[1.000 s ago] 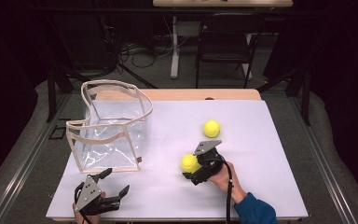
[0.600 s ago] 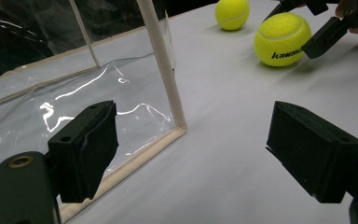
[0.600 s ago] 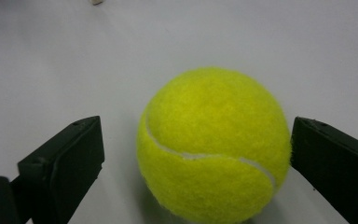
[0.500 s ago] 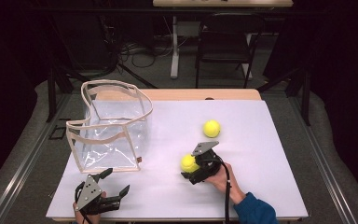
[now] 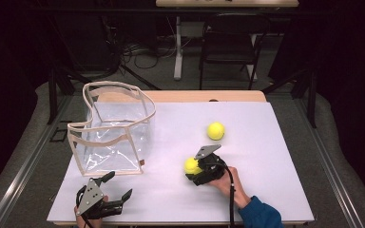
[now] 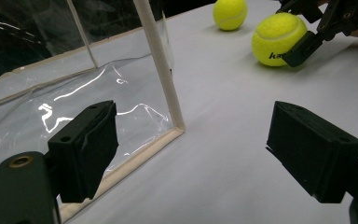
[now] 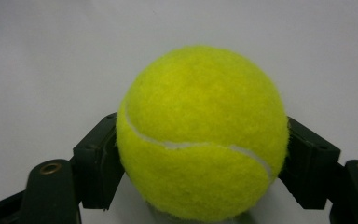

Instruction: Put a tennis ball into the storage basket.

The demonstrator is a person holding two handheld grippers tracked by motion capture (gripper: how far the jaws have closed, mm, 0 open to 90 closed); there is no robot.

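A yellow tennis ball [image 5: 189,165] [image 7: 200,130] lies on the white table [image 5: 275,156] right of centre. My right gripper [image 5: 193,168] [image 7: 201,163] has just been closing and now presses both pads against the ball's sides. The left gripper view also catches that ball [image 6: 276,39], with a black jaw of the right gripper against it. A second tennis ball [image 5: 216,130] [image 6: 230,13] rests free a little farther back. My left gripper [image 5: 119,184] [image 6: 198,151] is open at the front left, near the corner of a clear plastic bag [image 5: 116,128] [image 6: 161,79], with nothing between its jaws.
The clear bag with cream trim stands open at the table's left. A wooden strip [image 5: 204,96] borders the far edge. Dark floor, a chair [image 5: 228,47] and cables lie beyond. The table's front edge runs just under the left hand.
The right gripper's jaws have closed onto the nearer ball, which sat between open jaws a second ago. The left gripper, the bag and the far ball have stayed put.
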